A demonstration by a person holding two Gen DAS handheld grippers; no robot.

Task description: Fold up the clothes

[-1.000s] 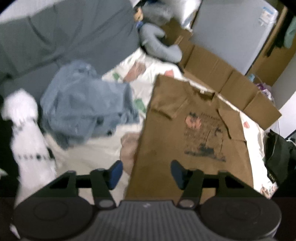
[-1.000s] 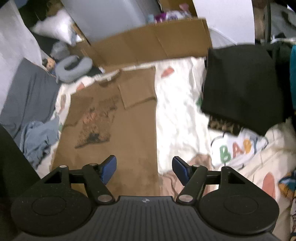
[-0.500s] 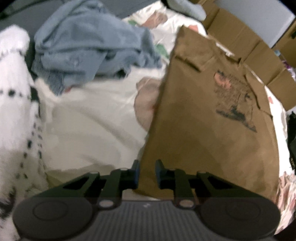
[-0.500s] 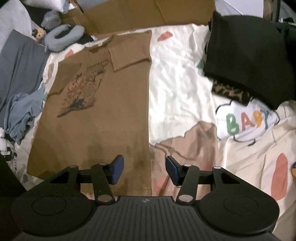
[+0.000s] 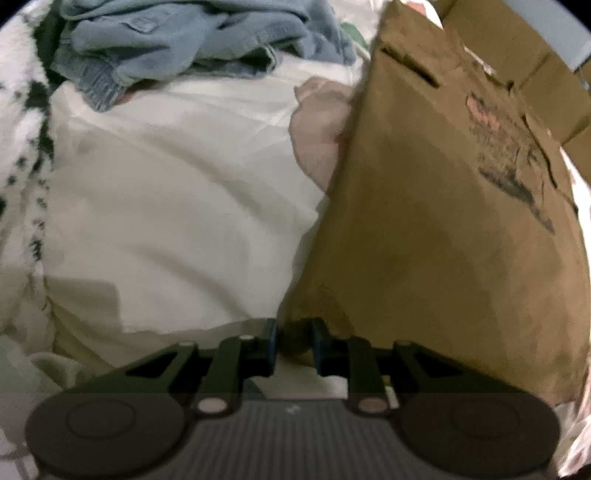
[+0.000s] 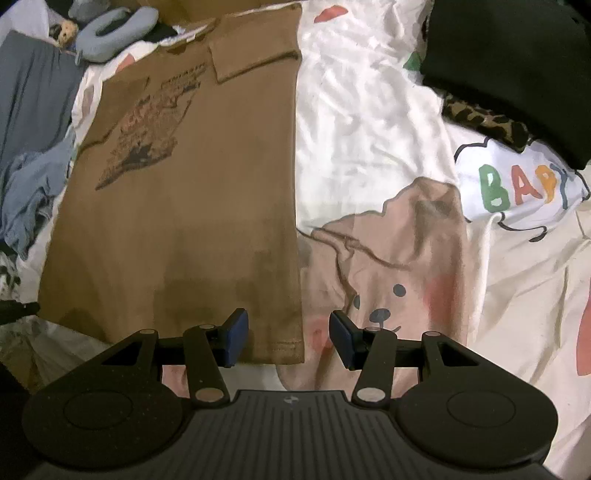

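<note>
At the bottom hem of the brown T-shirt (image 6: 177,221), nearest the cameras, both hand-held grippers point steeply down at the bedding. The left gripper (image 5: 293,341) has its jaws drawn to a narrow gap, having closed over the past second, and the shirt's near left corner sits between the pads; whether the cloth is truly pinched cannot be told through the blur. The right gripper (image 6: 288,338) stands at a middling width, having narrowed a little, and its jaws straddle the near right corner of the hem without pressing on it.

Beyond the grippers, the shirt lies flat and face up on the printed bedsheet (image 6: 369,129), with both sleeves already turned in over the chest print, so that the body forms a long rectangle running away from the viewer. The step in hand, as judged, is seizing the two hem corners for the lengthwise fold.

Next move, as judged: the right jaws must close on their corner, the left grip must be sure, and then both corners should rise together and travel toward the collar, kept level so that the folded sleeves are not disturbed.

Farther off lie a crumpled blue garment (image 5: 184,40) to the left, a black garment (image 6: 517,66) to the right, and a grey neck pillow (image 6: 114,29) by the cardboard (image 5: 535,74) at the far edge.
</note>
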